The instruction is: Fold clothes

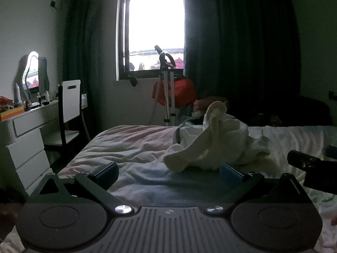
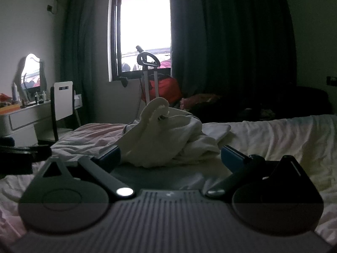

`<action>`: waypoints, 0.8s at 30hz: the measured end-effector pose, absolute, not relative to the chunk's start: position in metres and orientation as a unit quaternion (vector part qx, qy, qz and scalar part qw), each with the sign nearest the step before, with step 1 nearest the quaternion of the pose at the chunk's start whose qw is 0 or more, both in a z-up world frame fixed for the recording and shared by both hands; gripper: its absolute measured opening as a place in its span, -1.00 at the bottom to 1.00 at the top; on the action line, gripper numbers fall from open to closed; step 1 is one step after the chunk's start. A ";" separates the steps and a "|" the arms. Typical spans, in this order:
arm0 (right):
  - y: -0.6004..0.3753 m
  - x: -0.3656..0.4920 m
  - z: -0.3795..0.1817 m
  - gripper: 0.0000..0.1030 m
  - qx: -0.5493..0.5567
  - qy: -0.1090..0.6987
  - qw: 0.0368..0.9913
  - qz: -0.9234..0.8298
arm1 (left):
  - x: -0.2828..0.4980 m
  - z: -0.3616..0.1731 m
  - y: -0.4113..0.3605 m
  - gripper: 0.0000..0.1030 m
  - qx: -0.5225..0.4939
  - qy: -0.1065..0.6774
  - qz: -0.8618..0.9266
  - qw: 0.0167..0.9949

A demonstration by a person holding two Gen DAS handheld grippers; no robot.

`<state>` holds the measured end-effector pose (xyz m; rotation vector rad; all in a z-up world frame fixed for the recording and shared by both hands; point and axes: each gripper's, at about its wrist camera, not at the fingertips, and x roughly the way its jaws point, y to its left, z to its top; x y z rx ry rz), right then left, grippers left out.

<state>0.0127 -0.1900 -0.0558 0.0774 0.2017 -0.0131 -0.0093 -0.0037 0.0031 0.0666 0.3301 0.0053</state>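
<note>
A crumpled cream-white garment (image 1: 212, 145) lies in a heap on the bed (image 1: 130, 147), one part sticking up. It also shows in the right wrist view (image 2: 166, 139). My left gripper (image 1: 169, 171) is open and empty, low over the sheet, just in front of and left of the heap. My right gripper (image 2: 170, 158) is open and empty, with the near edge of the heap between its blue fingertips (image 2: 230, 155). The right gripper's body (image 1: 311, 166) shows at the right edge of the left wrist view.
A white dresser (image 1: 23, 139) with a mirror and bottles stands left, with a chair (image 1: 69, 109) beside it. A tripod (image 1: 166, 88) and red bag (image 1: 181, 92) stand under the window. Dark curtains and clutter lie beyond the bed.
</note>
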 end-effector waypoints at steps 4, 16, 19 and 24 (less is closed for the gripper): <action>-0.190 0.013 -0.055 1.00 0.038 0.101 0.994 -0.008 | -0.008 0.003 -0.003 0.99 0.036 0.166 0.005 0.985; -0.191 0.011 -0.055 1.00 0.048 0.091 0.995 -0.012 | -0.006 -0.001 -0.003 0.99 0.036 0.165 0.002 0.986; -0.194 0.009 -0.056 1.00 0.065 0.087 0.994 -0.015 | -0.007 -0.001 -0.003 0.99 0.036 0.163 0.003 0.986; -0.199 0.012 -0.053 1.00 0.091 0.077 0.993 -0.011 | -0.007 0.004 -0.002 0.99 0.032 0.163 0.008 0.986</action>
